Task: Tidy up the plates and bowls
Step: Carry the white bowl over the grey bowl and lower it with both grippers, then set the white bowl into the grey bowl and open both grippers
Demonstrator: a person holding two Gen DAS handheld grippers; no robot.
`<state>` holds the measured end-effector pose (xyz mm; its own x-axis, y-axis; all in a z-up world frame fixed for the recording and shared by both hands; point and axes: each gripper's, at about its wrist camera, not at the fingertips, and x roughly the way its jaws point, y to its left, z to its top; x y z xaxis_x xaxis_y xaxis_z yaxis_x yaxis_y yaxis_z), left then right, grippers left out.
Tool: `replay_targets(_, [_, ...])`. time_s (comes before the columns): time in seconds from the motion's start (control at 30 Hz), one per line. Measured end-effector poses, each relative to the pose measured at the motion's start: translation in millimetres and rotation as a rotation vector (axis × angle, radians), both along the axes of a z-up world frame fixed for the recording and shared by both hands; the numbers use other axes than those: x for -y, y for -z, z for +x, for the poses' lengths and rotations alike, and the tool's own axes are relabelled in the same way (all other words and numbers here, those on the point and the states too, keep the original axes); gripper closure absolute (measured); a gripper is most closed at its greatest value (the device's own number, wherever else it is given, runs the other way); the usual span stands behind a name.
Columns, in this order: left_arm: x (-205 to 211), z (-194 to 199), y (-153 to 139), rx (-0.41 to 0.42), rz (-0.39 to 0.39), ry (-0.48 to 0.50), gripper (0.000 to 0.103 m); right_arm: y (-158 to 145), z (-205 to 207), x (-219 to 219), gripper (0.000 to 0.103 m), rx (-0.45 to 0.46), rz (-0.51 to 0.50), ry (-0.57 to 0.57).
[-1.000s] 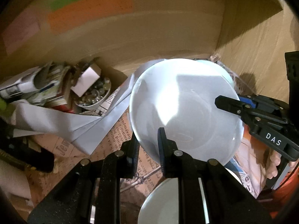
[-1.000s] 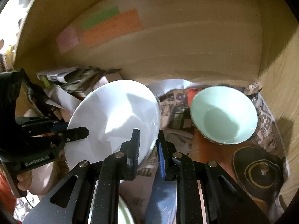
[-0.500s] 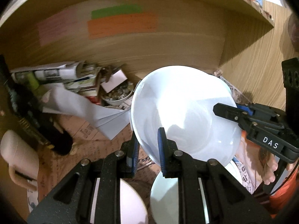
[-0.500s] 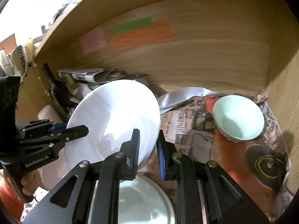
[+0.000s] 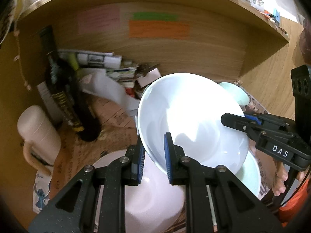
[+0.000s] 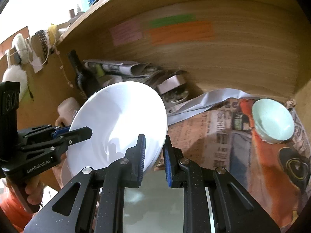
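A large white bowl [image 5: 190,120] hangs tilted in the air, carried by both grippers. My left gripper [image 5: 153,141] is shut on its near-left rim. My right gripper [image 5: 233,119] clamps the opposite rim. The right wrist view shows the same white bowl [image 6: 120,120], with my right gripper [image 6: 153,141] shut on its right rim and the left gripper [image 6: 77,132] on its left edge. Under the bowl lie a pink bowl [image 5: 151,194] and a pale green plate [image 5: 250,174], the same plate [image 6: 153,194] lying below my right fingers. A mint bowl [image 6: 272,122] stands far right on newspaper.
A dark bottle [image 5: 64,101] and a pink mug [image 5: 38,136] stand at the left of the wooden shelf. Folded papers [image 5: 97,58] and a small dish of bits [image 6: 175,95] sit against the back wall. Newspaper [image 6: 223,136] lines the floor. A hand [image 5: 279,178] grips the right tool.
Both grippers have drawn back from the shelf's back wall with the white bowl still clamped. The bottle, the mug, the pink bowl and the green plate have come into view.
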<state>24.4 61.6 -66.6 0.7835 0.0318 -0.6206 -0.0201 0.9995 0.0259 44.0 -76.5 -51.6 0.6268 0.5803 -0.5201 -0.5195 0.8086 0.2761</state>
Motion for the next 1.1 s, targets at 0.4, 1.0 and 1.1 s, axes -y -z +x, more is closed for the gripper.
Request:
replay_targets(0.4, [-41.8,-37.7,14.7,-0.013,-0.024,-0.088,0.085,15.1,-15.7,-49.7,0.087,-0.042,-0.025,-0.088])
replay_targets(1.0, [-71.4,-52.4,55.1,-0.088,-0.026,-0.157,0.085,53.3,-13.4,-93.6,0.087,-0.153,-0.104,-0.156])
replay_targets(1.1, [-74.9,-53.8,60.5,-0.104,-0.033,-0.160,0.085,56.7,-14.1,-96.6,0.087,-0.162,-0.111,-0.165])
